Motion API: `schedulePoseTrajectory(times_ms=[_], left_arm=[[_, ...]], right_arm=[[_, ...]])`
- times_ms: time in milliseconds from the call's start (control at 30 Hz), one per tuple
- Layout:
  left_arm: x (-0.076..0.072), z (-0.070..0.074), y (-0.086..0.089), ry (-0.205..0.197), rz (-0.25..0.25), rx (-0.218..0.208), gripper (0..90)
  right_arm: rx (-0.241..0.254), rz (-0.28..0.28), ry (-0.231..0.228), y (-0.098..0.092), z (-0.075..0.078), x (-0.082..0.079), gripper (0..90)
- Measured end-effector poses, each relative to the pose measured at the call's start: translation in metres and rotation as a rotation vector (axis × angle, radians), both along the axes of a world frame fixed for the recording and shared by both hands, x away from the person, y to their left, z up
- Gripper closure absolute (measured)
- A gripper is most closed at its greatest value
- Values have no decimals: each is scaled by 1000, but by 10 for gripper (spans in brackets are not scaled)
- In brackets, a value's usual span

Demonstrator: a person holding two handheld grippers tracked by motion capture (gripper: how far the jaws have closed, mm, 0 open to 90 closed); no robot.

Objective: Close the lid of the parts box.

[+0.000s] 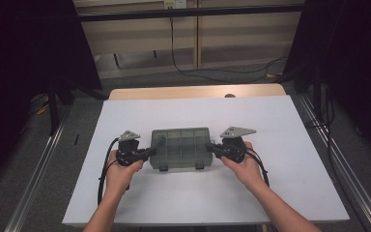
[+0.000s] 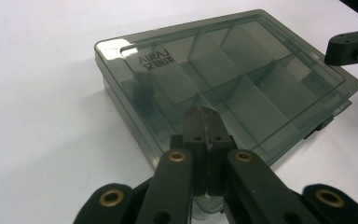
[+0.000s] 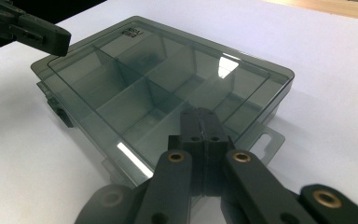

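A smoky translucent compartment box [image 1: 181, 148] is seen lying flat on the white worktop [image 1: 270, 125], a little nearer the front edge than the back and roughly midway between the left and right edges. Its lid is judged to be closed, since the two latches [image 1: 163, 167] at the front wall appear fastened; the compartments look empty through the lid. The work is therefore judged to be at its start: the box has been approached from both ends, but nothing has been opened or moved as far as can be told. The left tool [image 2: 204, 122] is held with its jaws fully together, nothing gripped between them, and its tip is placed over the left end of the lid, seemingly resting on it or just above. The right tool [image 3: 200, 122] is likewise shut on nothing, its tip at the right end of the lid, near the hanging tab [image 3: 266, 140]. Actual contact cannot be confirmed.
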State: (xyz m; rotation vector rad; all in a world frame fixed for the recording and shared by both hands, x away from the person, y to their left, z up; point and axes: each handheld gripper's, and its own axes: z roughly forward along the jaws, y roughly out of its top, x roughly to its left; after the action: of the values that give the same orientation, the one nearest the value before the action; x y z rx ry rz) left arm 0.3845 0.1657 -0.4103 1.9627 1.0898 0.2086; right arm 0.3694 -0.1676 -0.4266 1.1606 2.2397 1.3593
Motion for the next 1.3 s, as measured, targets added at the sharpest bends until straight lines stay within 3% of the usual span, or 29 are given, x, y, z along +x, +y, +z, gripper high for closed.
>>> schedulePoseTrajectory(times_ms=[733, 1167, 1300], left_arm=[[-2, -6, -4, -16, -21, 16, 900], [-5, -8, -5, -49, -37, 32, 900], [-6, -8, -6, -71, -41, 50, 900]], right_arm=[[-28, 23, -23, 3, -2, -5, 900], [-37, 29, -31, 6, -6, -7, 900], [-58, 26, -55, 9, -7, -9, 900]])
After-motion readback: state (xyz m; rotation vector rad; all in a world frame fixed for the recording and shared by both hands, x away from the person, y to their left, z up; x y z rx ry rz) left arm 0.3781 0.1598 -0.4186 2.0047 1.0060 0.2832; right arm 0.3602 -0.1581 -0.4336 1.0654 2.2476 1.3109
